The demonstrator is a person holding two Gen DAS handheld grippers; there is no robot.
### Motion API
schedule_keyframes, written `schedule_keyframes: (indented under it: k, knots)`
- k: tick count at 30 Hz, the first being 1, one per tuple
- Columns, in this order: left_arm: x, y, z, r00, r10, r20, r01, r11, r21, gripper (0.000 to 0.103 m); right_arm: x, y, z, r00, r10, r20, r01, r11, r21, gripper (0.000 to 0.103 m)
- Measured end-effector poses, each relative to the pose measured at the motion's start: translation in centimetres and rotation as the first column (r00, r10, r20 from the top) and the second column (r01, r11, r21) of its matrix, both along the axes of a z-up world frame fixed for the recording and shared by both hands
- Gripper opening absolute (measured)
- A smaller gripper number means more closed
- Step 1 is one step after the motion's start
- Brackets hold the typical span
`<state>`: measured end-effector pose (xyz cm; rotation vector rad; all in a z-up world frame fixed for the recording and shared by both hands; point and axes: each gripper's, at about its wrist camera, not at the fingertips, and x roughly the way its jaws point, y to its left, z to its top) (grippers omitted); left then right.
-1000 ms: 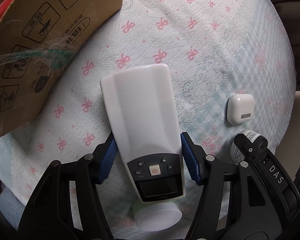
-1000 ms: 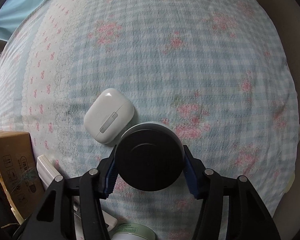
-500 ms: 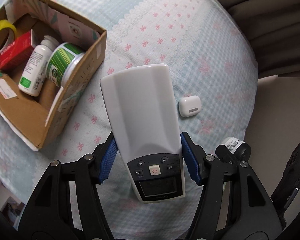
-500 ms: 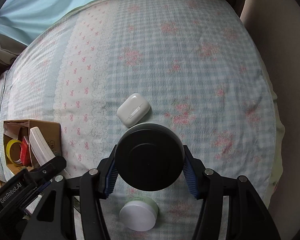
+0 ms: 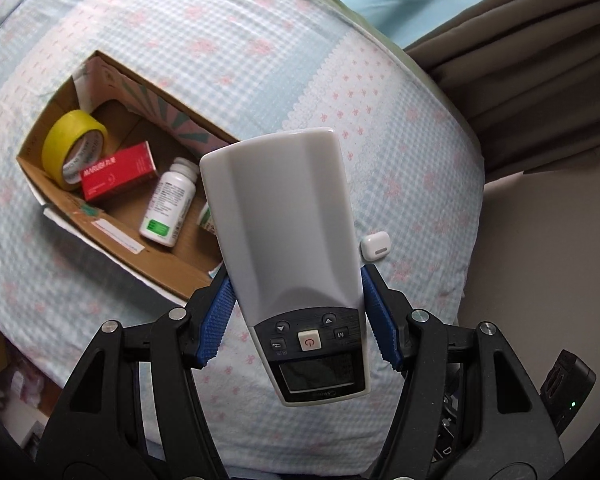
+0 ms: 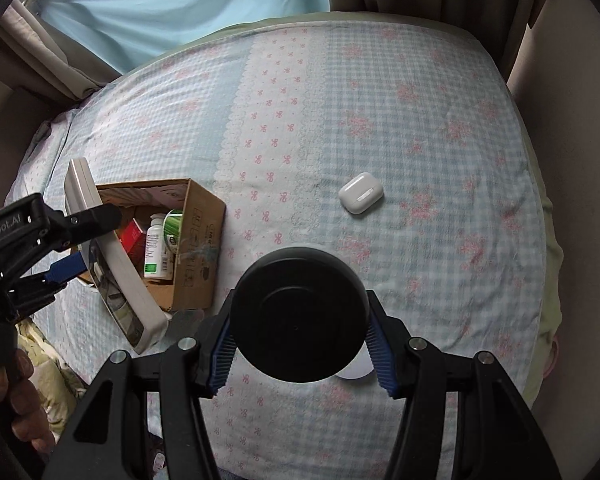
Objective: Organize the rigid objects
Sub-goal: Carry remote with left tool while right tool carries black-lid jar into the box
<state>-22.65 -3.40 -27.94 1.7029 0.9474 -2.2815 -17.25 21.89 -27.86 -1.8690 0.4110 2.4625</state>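
Note:
My left gripper (image 5: 298, 314) is shut on a white handheld device (image 5: 288, 236) with a small screen and a red power button, held high over the near end of an open cardboard box (image 5: 112, 240). From the right wrist view the same device (image 6: 112, 276) hangs over the box (image 6: 196, 240), in the left gripper (image 6: 72, 240). My right gripper (image 6: 300, 340) is shut on a round black jar (image 6: 300, 314), lifted above the bed. A white earbud case (image 6: 360, 193) lies on the cloth beyond it. A white-lidded jar (image 6: 356, 372) peeks out beneath the black jar.
The box holds a yellow tape roll (image 5: 74, 152), a red carton (image 5: 118, 176), a white pill bottle (image 5: 168, 204) and a green container (image 6: 174, 228). The checked bedcover (image 6: 420, 120) drops off at the right edge. Curtains (image 5: 520, 48) hang behind. A hand (image 6: 16, 396) grips the left tool.
Both grippers have risen well above the bed with their loads, so the bed and objects look smaller. The left one has swung over the box, whose inside has come into view.

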Motion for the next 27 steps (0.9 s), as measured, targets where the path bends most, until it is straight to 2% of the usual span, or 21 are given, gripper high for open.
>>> schedule_keyframes:
  k: [5,8,11,19,27]
  knots:
    - [-0.5,-5.3,1.2,1.000,-0.021,-0.020,0.021,1.000,0.002,0.058,-0.8,-4.6,1.6,1.000,0.000,-0.021,0.000,1.000,-0.003,0.053]
    - [-1.0,-8.8,1.5,1.000,-0.015,-0.015,0.015,0.999,0.028,0.058,-1.5,-7.3,2.3,0.999,-0.033,-0.028,0.033,0.999,-0.010,0.053]
    - [-1.2,-12.1,0.8,1.000,-0.023,-0.010,0.023,0.999,0.044,0.058,-2.4,-9.8,2.4,0.997,-0.068,-0.028,0.067,0.998,-0.021,0.053]
    - [-2.6,-18.9,-2.0,0.999,-0.040,0.023,0.038,0.996,0.080,0.058,-5.0,-15.1,1.6,0.989,-0.146,-0.006,0.146,0.989,-0.025,0.053]
    - [-4.8,-22.0,-7.0,0.994,-0.043,0.096,0.033,0.994,0.104,0.058,-7.8,-18.6,-0.8,0.991,-0.130,0.036,0.130,0.991,0.006,0.053]
